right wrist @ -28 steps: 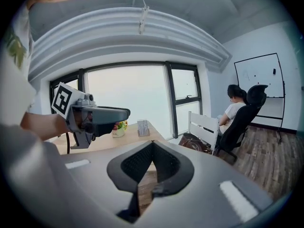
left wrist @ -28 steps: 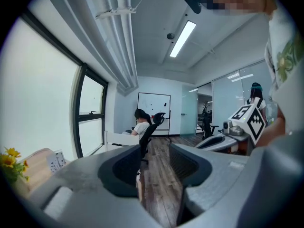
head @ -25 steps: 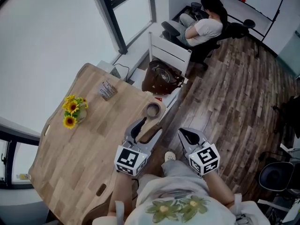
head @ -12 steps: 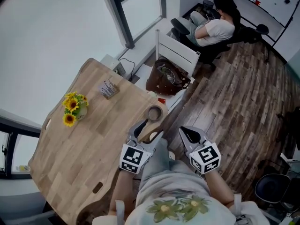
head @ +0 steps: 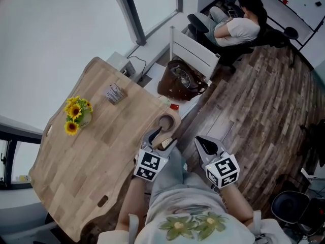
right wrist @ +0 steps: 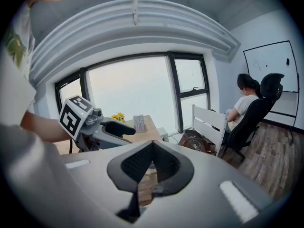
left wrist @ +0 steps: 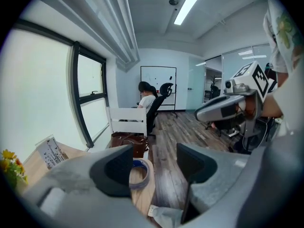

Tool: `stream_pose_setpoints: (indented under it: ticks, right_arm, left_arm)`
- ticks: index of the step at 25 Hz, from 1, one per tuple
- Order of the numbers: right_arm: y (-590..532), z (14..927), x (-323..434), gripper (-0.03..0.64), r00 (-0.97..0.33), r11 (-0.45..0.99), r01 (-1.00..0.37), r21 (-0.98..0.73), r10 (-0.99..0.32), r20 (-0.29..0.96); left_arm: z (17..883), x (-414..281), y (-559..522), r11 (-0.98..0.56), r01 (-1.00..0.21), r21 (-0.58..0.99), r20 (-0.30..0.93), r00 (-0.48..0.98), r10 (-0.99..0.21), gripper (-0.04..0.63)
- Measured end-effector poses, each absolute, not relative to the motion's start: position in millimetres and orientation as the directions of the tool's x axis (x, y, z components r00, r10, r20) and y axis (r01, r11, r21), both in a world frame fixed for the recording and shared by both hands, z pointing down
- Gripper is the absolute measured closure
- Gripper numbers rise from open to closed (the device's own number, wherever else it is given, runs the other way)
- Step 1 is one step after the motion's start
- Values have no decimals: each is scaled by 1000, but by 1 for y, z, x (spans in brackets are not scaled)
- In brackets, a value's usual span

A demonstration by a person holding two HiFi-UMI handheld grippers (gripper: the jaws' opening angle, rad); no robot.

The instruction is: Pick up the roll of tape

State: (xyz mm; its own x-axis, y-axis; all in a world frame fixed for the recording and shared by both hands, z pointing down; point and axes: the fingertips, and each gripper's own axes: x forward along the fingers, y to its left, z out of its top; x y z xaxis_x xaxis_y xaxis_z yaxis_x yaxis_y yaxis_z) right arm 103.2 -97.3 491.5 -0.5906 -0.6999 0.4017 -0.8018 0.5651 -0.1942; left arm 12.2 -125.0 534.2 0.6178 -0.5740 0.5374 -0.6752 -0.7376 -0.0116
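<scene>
At table (head: 96,151) corner, tape roll (head: 166,122) lies flat, just ahead of L gripper (head: 160,137); jaws just opened wide, nothing betw. yet. R gripper (head: 205,146) clenched, empty. We reckon approach step; next: straddle rim, close.

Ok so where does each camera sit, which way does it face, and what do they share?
Head view: on the head, looking steeply down at table, roll of tape, left gripper, right gripper; forearms and shirt show.
Left gripper view: on that gripper, along its open jaws toward the roll of tape; shirt at right.
Right gripper view: on that gripper, past its closed jaws toward the window; left forearm shows.
Shared: all show the table and seated person; each gripper view shows the other gripper.
</scene>
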Motion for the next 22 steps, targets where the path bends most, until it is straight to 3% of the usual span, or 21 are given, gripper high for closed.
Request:
stream_pose_setpoints:
  ticks: [22]
  right_arm:
    - [-128,519,93,617,-627,594,-769,-237,-627,463]
  left_arm:
    - [637,20,-144,-755,-649,93,756,539,-370,307]
